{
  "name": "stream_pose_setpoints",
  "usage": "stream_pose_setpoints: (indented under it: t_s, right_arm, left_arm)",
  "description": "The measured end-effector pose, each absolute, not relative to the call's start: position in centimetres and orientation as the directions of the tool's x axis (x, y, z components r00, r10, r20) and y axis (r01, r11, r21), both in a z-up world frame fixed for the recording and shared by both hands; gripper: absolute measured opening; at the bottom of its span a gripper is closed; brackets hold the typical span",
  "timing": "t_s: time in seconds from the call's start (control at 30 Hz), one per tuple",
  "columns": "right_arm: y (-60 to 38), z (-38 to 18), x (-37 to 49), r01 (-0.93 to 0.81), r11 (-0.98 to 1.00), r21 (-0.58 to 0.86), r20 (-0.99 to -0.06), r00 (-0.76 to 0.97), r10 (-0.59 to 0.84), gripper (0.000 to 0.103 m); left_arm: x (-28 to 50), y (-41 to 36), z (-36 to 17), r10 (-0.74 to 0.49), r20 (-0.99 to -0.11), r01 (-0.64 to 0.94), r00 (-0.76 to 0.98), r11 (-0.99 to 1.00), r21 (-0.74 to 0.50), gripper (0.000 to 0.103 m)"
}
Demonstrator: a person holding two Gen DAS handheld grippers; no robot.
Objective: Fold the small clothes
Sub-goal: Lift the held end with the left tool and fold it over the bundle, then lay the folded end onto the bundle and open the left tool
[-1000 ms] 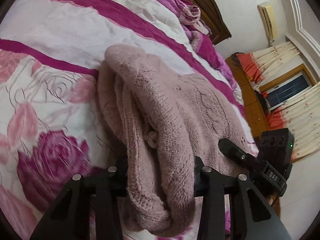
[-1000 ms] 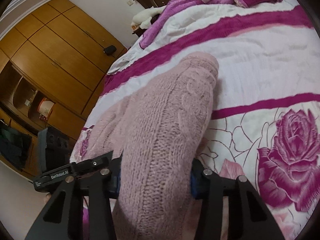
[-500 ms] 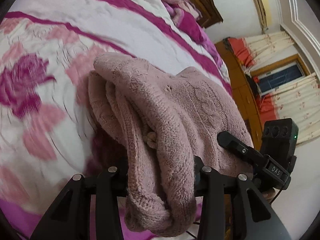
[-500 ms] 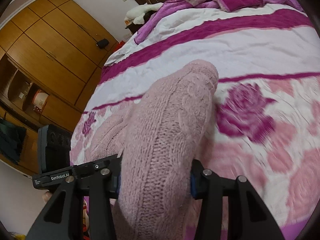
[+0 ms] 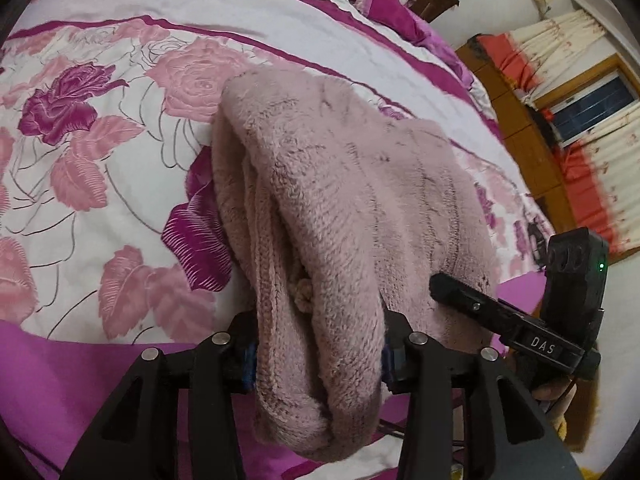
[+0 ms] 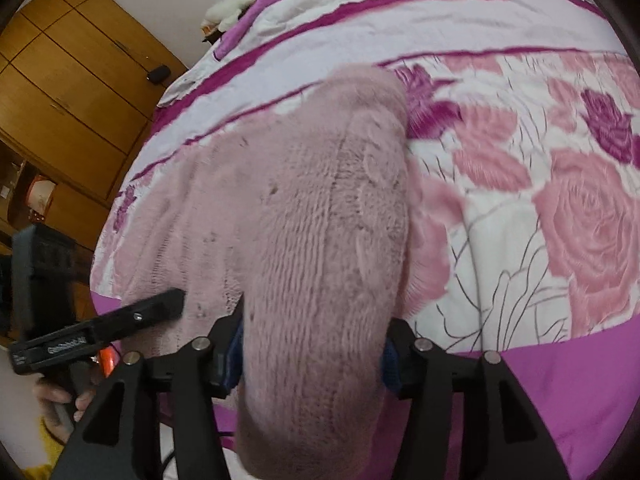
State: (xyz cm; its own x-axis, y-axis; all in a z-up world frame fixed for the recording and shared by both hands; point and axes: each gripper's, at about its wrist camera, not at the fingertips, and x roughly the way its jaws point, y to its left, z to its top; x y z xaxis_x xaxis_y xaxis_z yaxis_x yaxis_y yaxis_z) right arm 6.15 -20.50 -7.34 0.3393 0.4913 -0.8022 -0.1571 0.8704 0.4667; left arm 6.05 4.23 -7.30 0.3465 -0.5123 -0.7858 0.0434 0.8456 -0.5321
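Both tools are clenched on the near edge of the pink knitted garment [image 5: 352,208]: the left gripper [image 5: 320,354] on a bunched fold, the right gripper [image 6: 312,344] on the other corner. The garment runs lengthwise away from both, its far end resting on the floral bedspread [image 5: 100,152] near the bed's foot edge. Neither hand is nearer; in my judgement the next fold must go forward along that axis.

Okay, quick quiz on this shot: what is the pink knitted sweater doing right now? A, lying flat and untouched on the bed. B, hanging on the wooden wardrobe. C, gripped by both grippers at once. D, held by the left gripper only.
C: the pink sweater is bunched between the jaws of the left gripper, and in the right wrist view it is likewise pinched in the right gripper, above the floral bedspread.
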Motion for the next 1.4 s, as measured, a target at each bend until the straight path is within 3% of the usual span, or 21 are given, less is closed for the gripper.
stream_pose_setpoints:
  t_s: [0.23,0.43,0.47,0.6,0.83,0.93,1.17,1.33,1.4]
  right_arm:
    - [-21.6,-6.0,4.6,-0.161,0.887,0.434,-0.792,0.401,0.46,0.06]
    - [-21.9,-1.9,2.9,-0.184,0.926,0.33,-0.748,0.548,0.375,0.059]
    - [-21.8,-1.3,2.8,-0.193,0.925,0.326,-0.737,0.561,0.377,0.057]
    - [-20.6,-0.6,4.2,-0.252,0.922,0.295,-0.713,0.584,0.388,0.026]
    - [-18.8,-4.3,8.1,-0.223,0.94,0.259,-0.753,0.562,0.341,0.02]
    - [-19.1,-5.0,8.5,-0.204,0.943,0.263,-0.75,0.571,0.333,0.02]
    - [-19.7,-3.1,6.3,-0.211,0.931,0.298,-0.737,0.569,0.365,0.022]
    - [-20.0,-1.9,3.8,-0.233,0.919,0.318,-0.73,0.558,0.395,0.037]
    - [-19.9,-1.6,2.8,-0.236,0.918,0.319,-0.731,0.555,0.397,0.047]
  left_arm:
    - [3.8,4.5,-4.4,-0.406,-0.804,0.058,0.435,0.903,-0.425,0.022]
    - [2.8,4.8,-0.6,-0.379,-0.737,0.102,0.559,0.914,-0.392,0.021]
    - [2.9,4.5,-0.2,-0.391,-0.726,0.125,0.565,0.911,-0.394,0.018]
    - [5.1,2.8,-1.4,-0.418,-0.738,0.174,0.53,0.905,-0.388,0.004]
    - [9.1,2.6,-6.3,-0.377,-0.79,0.126,0.483,0.923,-0.363,0.0]
    - [9.5,3.3,-6.5,-0.408,-0.778,0.11,0.478,0.906,-0.408,0.0]
    - [7.2,2.8,-4.7,-0.359,-0.796,0.119,0.487,0.931,-0.346,0.0]
    - [4.5,2.2,-3.2,-0.287,-0.809,0.113,0.513,0.957,-0.268,0.0]
    - [3.4,2.3,-2.8,-0.27,-0.81,0.093,0.521,0.961,-0.26,0.0]
